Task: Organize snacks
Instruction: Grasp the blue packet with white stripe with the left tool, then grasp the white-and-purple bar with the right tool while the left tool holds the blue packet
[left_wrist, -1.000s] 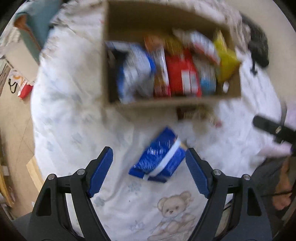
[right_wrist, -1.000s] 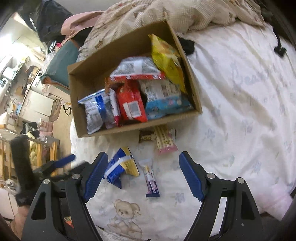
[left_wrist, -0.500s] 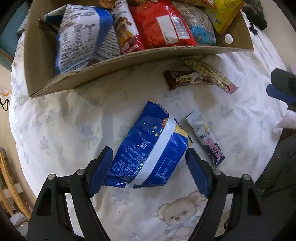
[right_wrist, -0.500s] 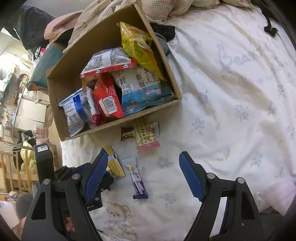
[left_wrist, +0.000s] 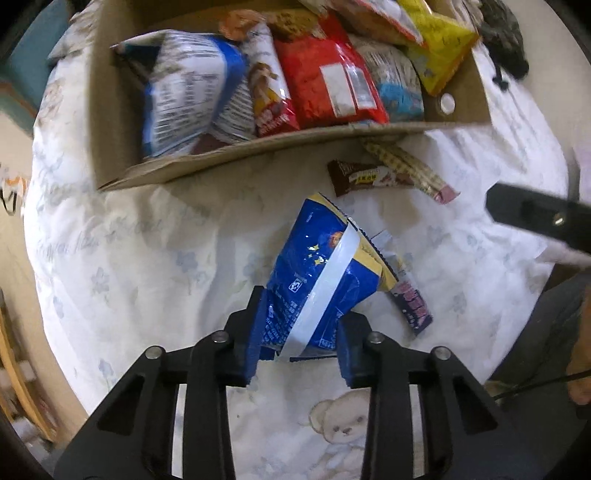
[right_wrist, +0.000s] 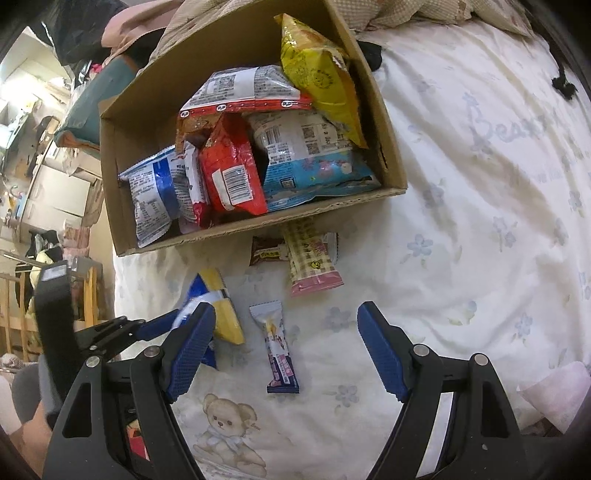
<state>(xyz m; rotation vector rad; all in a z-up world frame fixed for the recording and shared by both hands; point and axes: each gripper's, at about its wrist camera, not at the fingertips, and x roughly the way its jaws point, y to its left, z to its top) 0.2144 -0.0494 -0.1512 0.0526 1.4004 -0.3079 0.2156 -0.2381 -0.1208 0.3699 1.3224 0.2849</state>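
A blue snack bag (left_wrist: 321, 258) with a white band and a yellow end lies on the bed sheet in front of the cardboard box (left_wrist: 258, 155). My left gripper (left_wrist: 301, 325) is closing on the bag's near end, and both pads press into it. The box (right_wrist: 258, 225) holds several snack bags standing upright. My right gripper (right_wrist: 286, 310) hangs open above a small purple bar (right_wrist: 279, 350), with nothing between its fingers. A brown chocolate bar (right_wrist: 267, 251) and a checked yellow-pink pack (right_wrist: 310, 258) lie against the box front.
The bed sheet carries a teddy bear print (right_wrist: 221, 417) near me. A crumpled quilt (right_wrist: 424, 11) lies behind the box. The bed edge drops off at the left toward wooden furniture (right_wrist: 18, 314). A small black item (right_wrist: 563, 86) sits far right.
My left gripper has come down over the blue bag and its jaws have closed from wide open onto the bag's near end. The right gripper has sunk a little, still open.
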